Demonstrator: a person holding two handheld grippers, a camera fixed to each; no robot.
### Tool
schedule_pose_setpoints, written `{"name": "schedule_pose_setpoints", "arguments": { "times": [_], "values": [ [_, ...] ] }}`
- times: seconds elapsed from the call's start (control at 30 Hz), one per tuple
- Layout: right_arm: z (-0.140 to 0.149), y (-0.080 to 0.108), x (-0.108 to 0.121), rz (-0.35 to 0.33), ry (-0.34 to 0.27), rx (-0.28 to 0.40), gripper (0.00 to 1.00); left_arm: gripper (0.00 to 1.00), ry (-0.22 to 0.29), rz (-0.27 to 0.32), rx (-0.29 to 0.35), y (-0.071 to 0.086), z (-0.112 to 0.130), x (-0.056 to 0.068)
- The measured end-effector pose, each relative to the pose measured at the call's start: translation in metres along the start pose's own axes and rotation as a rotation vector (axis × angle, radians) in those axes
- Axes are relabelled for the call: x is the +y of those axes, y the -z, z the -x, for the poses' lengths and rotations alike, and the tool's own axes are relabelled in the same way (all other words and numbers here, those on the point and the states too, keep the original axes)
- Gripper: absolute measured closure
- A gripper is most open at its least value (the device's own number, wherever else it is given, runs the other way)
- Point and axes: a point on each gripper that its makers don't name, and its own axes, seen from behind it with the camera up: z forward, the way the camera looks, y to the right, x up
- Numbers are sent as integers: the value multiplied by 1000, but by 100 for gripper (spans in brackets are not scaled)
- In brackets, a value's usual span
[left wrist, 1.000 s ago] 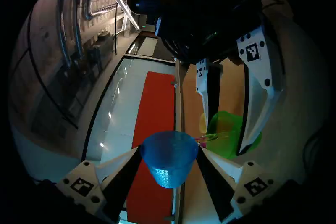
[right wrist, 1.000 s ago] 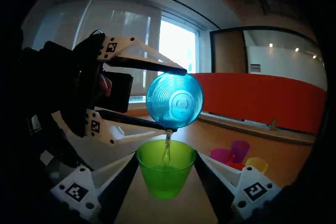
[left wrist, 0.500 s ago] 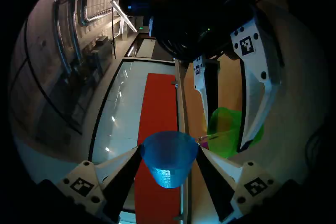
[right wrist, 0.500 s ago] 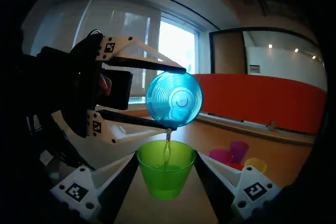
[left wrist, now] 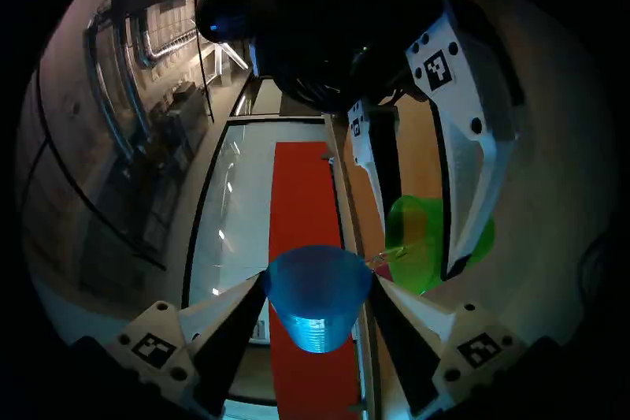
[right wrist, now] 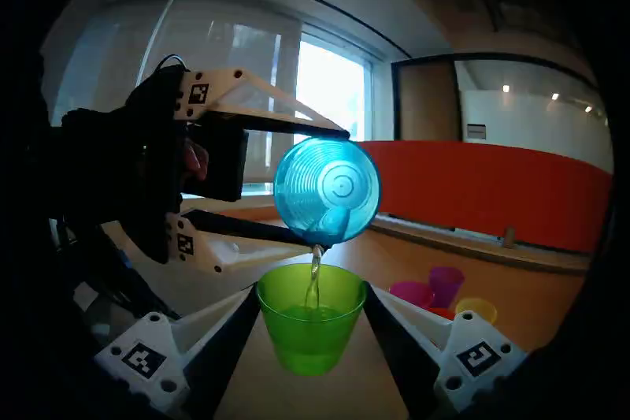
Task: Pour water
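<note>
My left gripper (left wrist: 316, 300) is shut on a blue cup (left wrist: 316, 296), tipped on its side. In the right gripper view that blue cup (right wrist: 327, 190) hangs with its bottom toward the camera, between the left gripper's fingers (right wrist: 268, 122), and a thin stream of water (right wrist: 313, 278) runs from its rim down into a green cup (right wrist: 311, 324). My right gripper (right wrist: 311, 317) is shut on the green cup, which stands upright and holds some water. In the left gripper view the green cup (left wrist: 417, 243) sits between the right gripper's fingers (left wrist: 465, 176).
Small magenta (right wrist: 416, 292), purple (right wrist: 446, 284) and yellow (right wrist: 471, 310) cups stand on the wooden table (right wrist: 409, 258) to the right. A red wall panel (right wrist: 504, 187) and a bright window (right wrist: 335, 89) lie behind. A gloved hand (right wrist: 118, 176) holds the left gripper.
The blue cup has tipped a little further and the stream keeps flowing. The water level in the green cup has risen slightly. Both grippers have kept their hold.
</note>
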Motion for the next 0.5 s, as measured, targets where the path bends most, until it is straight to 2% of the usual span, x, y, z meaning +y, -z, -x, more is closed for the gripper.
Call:
{"name": "schedule_pose_setpoints", "arguments": {
  "times": [0.5],
  "values": [
    [-3, 3, 4, 7, -6, 10, 6, 12, -68, -32, 3, 3, -5, -8]
  ]
}}
